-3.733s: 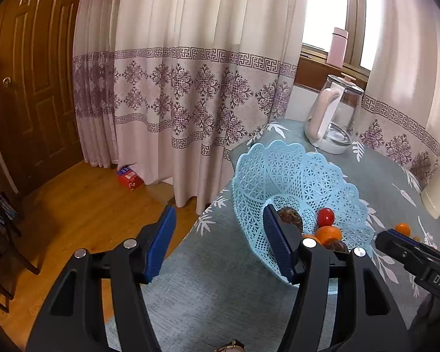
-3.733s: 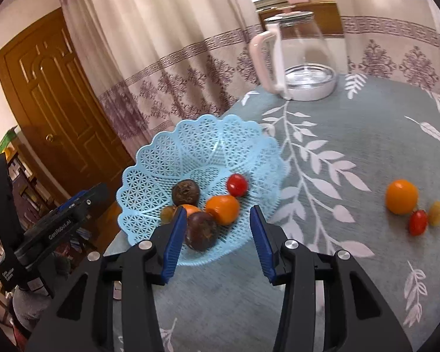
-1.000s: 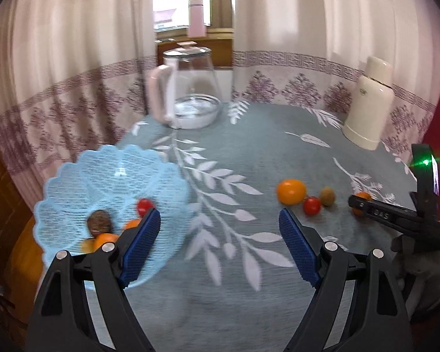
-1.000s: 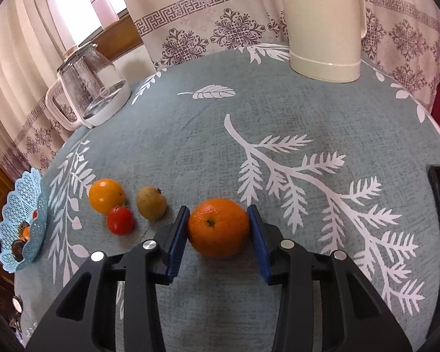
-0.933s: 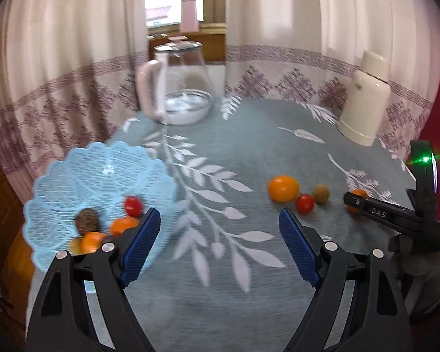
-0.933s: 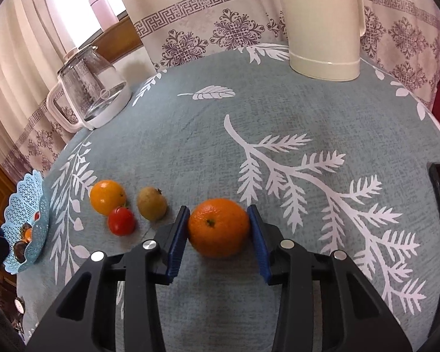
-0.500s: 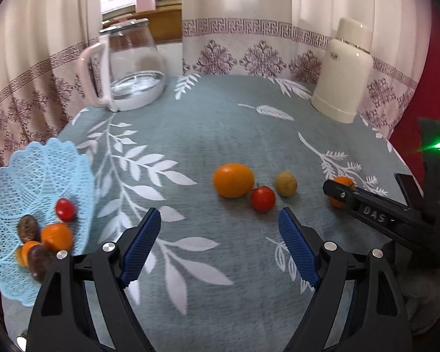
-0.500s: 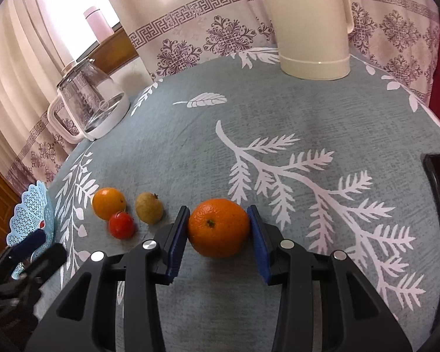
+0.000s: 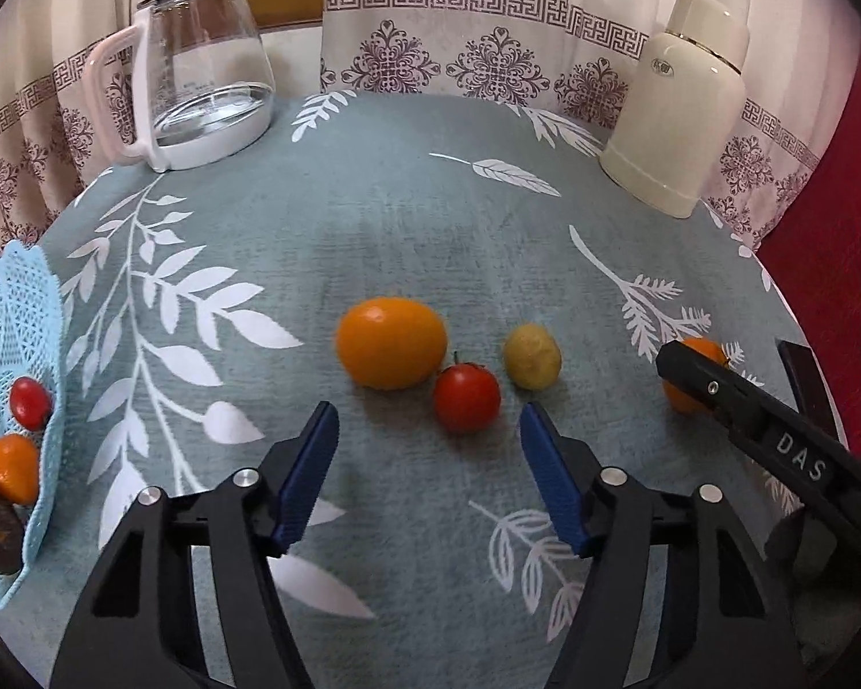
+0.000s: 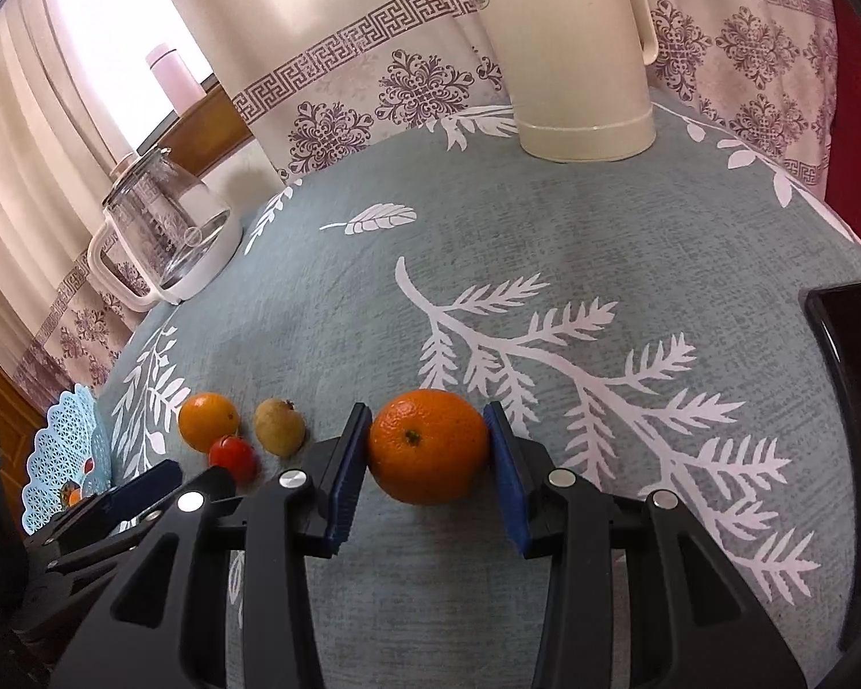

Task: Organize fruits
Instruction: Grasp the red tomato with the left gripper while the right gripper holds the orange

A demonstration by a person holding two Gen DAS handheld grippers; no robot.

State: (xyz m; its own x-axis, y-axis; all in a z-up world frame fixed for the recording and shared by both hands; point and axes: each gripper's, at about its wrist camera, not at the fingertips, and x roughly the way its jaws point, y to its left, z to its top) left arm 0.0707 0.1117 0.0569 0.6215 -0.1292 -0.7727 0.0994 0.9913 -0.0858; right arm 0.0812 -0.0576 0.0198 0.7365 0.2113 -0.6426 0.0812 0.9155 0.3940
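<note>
**Four fruits on the cloth, more in the basket**

At the table's left edge sits one pale blue lattice basket (image 9: pixel 26 344). It holds at least one red tomato, one small orange fruit and two dark brown fruits; the rest is cut off by the frame.

One glass kettle (image 9: pixel 201 63) with a white handle stands near the far left edge of the table (image 9: pixel 430 229), which is covered in a grey-blue cloth with white leaves.

The left gripper (image 9: pixel 425 471) hangs released, jaws wide apart and empty, just short of a cluster of three fruits near the table's middle: one yellow-orange citrus (image 9: pixel 392 341), one red tomato (image 9: pixel 466 397) touching it, and one small yellowish fruit (image 9: pixel 531 357) just beside the tomato.

Further right, the right gripper (image 10: pixel 427 453) is clenched on one orange (image 10: pixel 429 446), both blue pads pressed to its sides. Whether the orange touches the cloth cannot be told.

One cream thermos jug (image 9: pixel 683 109) stands at the far right edge.
</note>
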